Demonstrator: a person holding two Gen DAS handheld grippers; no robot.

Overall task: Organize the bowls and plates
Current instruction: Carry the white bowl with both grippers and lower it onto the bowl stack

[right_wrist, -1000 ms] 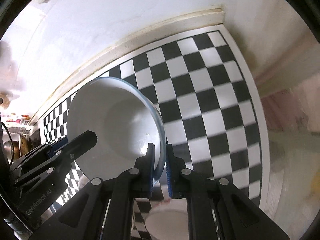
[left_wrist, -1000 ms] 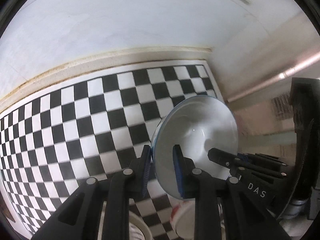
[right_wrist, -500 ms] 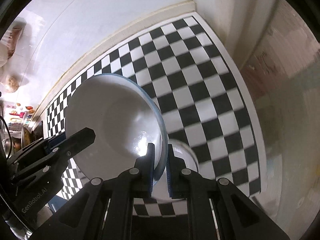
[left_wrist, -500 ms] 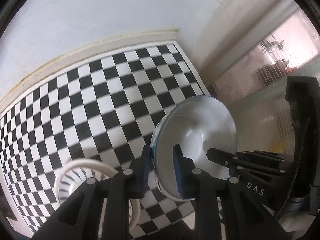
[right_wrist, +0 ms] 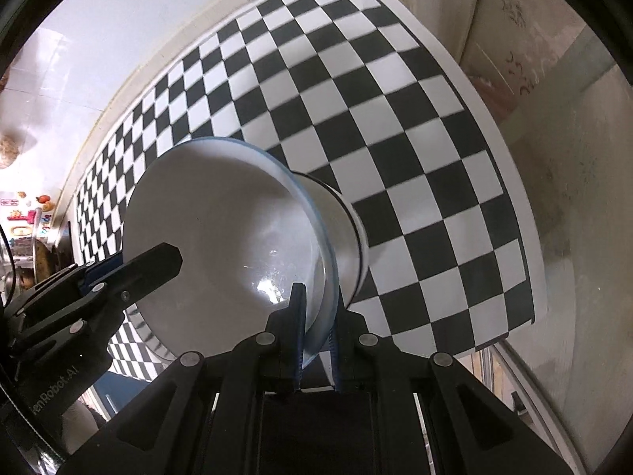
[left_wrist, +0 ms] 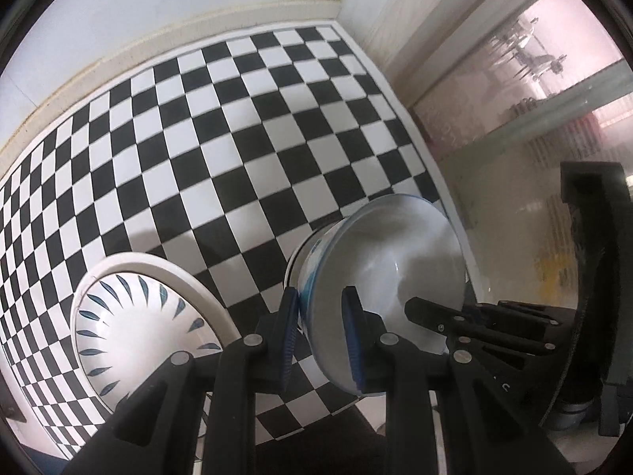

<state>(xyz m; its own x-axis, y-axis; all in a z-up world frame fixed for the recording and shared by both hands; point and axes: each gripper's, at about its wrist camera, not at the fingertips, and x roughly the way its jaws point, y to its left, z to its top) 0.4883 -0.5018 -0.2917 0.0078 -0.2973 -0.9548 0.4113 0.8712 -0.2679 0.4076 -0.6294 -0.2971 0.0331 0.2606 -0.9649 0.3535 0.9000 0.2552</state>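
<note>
The task looks midway: both grippers pinch opposite rims of one white bowl (right_wrist: pixel 221 237), the left gripper (left_wrist: pixel 320 340) and right gripper (right_wrist: pixel 316 332) each with fingers closed on it, holding it just over a second bowl (right_wrist: pixel 348 237) near the bench's right edge. A leaf-patterned bowl (left_wrist: pixel 138 316) sits unstacked near the front edge. A checkered mat (left_wrist: pixel 237 138) covers the bench, ending at a white wall (left_wrist: pixel 158 0).

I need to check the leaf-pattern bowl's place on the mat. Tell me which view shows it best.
The left wrist view. The leaf-pattern bowl sits there nearly whole on the checkered mat, its blue leaf marks clear. In the right wrist view only a sliver peeks out below the held white bowl.
</note>
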